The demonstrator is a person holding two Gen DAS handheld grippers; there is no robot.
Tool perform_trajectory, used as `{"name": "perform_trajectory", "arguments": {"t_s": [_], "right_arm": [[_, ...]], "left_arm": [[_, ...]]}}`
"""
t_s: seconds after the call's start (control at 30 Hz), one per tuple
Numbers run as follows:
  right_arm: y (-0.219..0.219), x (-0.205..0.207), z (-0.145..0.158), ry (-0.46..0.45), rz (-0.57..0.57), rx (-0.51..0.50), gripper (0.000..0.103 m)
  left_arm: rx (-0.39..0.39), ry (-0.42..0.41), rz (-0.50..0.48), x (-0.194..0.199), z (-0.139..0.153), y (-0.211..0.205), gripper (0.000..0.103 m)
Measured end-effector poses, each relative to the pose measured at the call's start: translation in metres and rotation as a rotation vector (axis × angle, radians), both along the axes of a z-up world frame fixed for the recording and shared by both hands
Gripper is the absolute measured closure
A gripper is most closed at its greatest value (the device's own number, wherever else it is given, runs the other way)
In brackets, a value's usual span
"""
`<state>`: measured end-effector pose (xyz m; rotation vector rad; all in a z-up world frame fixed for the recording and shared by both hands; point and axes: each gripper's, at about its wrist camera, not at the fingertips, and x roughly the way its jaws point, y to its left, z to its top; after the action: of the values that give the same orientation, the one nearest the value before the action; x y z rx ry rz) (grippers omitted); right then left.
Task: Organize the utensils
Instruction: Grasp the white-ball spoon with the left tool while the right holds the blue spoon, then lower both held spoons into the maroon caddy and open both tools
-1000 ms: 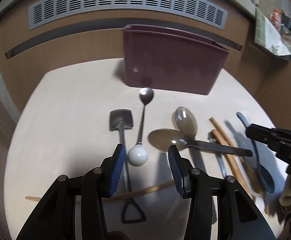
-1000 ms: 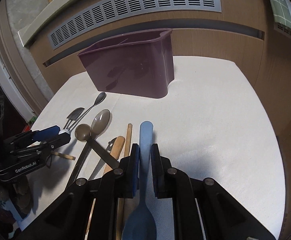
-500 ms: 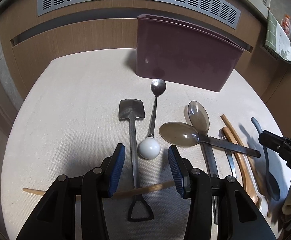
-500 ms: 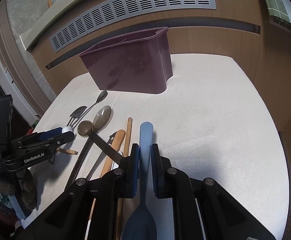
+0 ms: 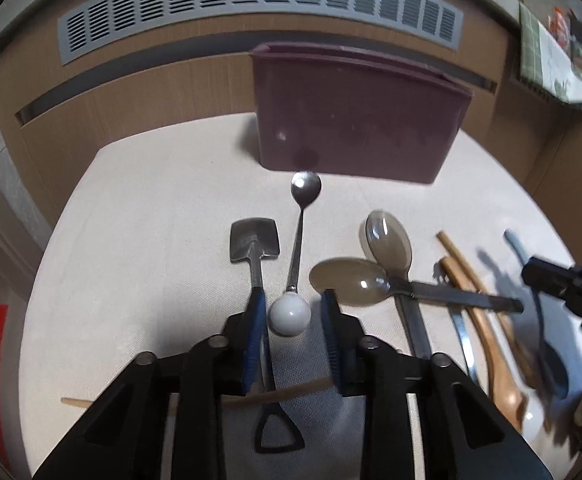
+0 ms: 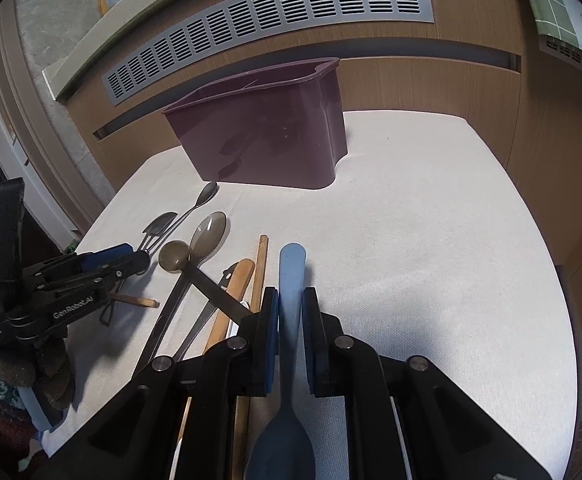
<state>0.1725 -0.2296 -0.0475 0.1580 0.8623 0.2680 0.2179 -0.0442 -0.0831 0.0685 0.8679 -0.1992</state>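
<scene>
A pale worktop [image 5: 139, 216] holds scattered utensils in front of a dark maroon bin [image 5: 355, 120]. The left claw [image 5: 291, 312] sits low over a slim metal spoon [image 5: 299, 236] that ends in a white ball [image 5: 290, 315]. Its jaws are closing, with the ball between them: the left pad looks to be at the ball, the right pad still shows a gap. The spoon's long axis runs straight away from this claw, bowl end just before the bin. The right claw [image 6: 290, 312], well apart to the side, is clamped on the handle of a blue spoon [image 6: 291, 276], bowl trailing back beneath it. The left hand is clearly nearer the ball-ended spoon.
</scene>
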Motion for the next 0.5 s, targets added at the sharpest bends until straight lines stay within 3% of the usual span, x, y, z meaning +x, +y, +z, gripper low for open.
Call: {"name": "perform_trajectory", "arguments": {"t_s": [0.1, 0.3, 0.5], "right_arm": [[0.000, -0.002, 0.003, -0.005, -0.005, -0.004, 0.092], [-0.001, -0.014, 0.021, -0.059, -0.014, -0.016, 0.092], [0.002, -0.018, 0.035, -0.083, -0.020, -0.010, 0.092]], "left_arm": [[0.003, -0.029, -0.007, -0.003, 0.005, -0.001, 0.081], [-0.064, -0.191, -0.010, -0.030, 0.062, 0.010, 0.081], [-0.115, -0.220, -0.017, -0.038, 0.093, 0.017, 0.081]]}}
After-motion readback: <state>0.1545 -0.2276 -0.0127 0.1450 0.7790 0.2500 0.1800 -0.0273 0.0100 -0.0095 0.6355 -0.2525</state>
